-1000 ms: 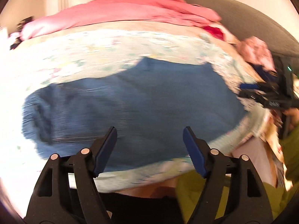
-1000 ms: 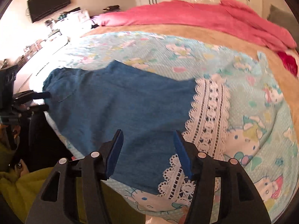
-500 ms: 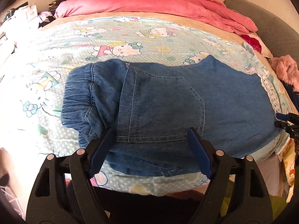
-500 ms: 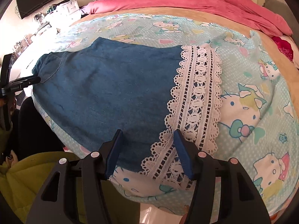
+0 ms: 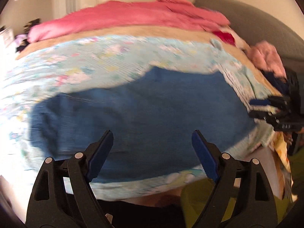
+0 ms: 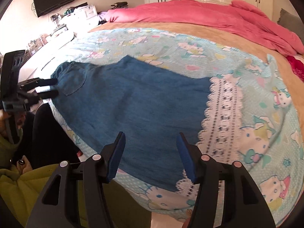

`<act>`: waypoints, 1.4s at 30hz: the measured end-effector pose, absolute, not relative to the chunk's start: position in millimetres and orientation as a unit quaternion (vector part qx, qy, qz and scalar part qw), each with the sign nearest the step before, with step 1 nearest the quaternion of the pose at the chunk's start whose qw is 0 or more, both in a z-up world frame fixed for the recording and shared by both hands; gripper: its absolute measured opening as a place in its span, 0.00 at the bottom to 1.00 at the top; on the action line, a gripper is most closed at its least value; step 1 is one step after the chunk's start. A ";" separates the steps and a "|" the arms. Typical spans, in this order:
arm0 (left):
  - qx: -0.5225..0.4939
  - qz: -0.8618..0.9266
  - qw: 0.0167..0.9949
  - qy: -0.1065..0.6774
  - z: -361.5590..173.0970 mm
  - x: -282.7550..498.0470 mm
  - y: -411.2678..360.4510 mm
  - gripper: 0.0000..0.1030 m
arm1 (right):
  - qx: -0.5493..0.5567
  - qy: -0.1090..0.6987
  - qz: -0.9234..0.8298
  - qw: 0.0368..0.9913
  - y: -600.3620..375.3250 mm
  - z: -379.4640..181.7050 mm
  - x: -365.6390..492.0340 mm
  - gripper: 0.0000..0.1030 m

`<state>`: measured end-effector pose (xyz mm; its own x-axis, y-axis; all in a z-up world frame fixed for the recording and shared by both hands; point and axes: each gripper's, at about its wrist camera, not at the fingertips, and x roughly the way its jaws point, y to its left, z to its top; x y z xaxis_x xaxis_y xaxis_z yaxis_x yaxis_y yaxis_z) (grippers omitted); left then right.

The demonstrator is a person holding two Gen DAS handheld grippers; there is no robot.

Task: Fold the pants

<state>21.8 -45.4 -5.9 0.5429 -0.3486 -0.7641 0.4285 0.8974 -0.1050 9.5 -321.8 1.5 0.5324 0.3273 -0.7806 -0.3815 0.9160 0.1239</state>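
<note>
1. Left gripper: jaws opening, nothing between them, hovering over the near edge of the pants.
2. Pants: spread flat on the bed, waistband at left, lace hem at right.
3. Right gripper: parted, empty, above the hem end.
4. Best to pinch the near edge at both ends, lift evenly, and lay it over the far edge without wrinkles.
</note>
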 end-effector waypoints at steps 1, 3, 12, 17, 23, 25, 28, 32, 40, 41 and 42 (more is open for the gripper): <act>0.060 -0.223 0.871 0.434 -16.8 23.8 -52.8 0.76 | -0.030 0.444 0.201 0.873 -321.2 -3.1 11.0 0.53; 0.075 -0.209 0.858 0.464 -40.9 31.5 -59.6 0.77 | -0.029 0.466 0.184 0.865 -323.1 -15.7 14.6 0.53; 0.053 -0.233 0.861 0.448 -17.9 56.2 -68.5 0.78 | 0.031 0.425 0.164 0.890 -365.7 5.2 29.7 0.53; 0.044 -0.241 0.866 0.435 0.5 98.3 -85.0 0.78 | 0.051 0.415 0.120 0.900 -398.1 17.1 76.9 0.53; 0.033 -0.234 0.857 0.458 -8.3 158.2 -99.5 0.78 | 0.068 0.449 0.101 0.885 -426.4 -3.6 134.7 0.53; 0.027 -0.236 0.852 0.466 -16.2 174.6 -102.8 0.78 | 0.080 0.462 0.105 0.877 -434.5 -15.5 146.9 0.53; 0.024 -0.242 0.843 0.480 -30.5 194.1 -110.5 0.78 | 0.106 0.474 0.119 0.866 -441.3 -31.6 158.8 0.53; 0.005 -0.246 0.831 0.499 -50.9 209.1 -115.1 0.78 | 0.103 0.467 0.141 0.867 -436.5 -35.5 158.0 0.45; 0.015 -0.260 0.849 0.459 -30.7 202.2 -125.2 0.02 | 0.090 0.416 0.158 0.891 -429.3 -12.9 143.4 0.22; 0.017 -0.260 0.853 0.453 -26.3 203.4 -126.2 0.02 | 0.085 0.409 0.151 0.896 -430.0 -7.6 143.7 0.22; 0.021 -0.255 0.856 0.450 -22.9 206.3 -128.1 0.01 | 0.078 0.405 0.147 0.899 -430.3 -4.0 145.1 0.21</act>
<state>206.3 -128.1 -22.9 0.4651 -0.4176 -0.7806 0.4562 0.8687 -0.1928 145.1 -430.3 -4.0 0.6286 0.3274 -0.7055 -0.2008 0.9447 0.2594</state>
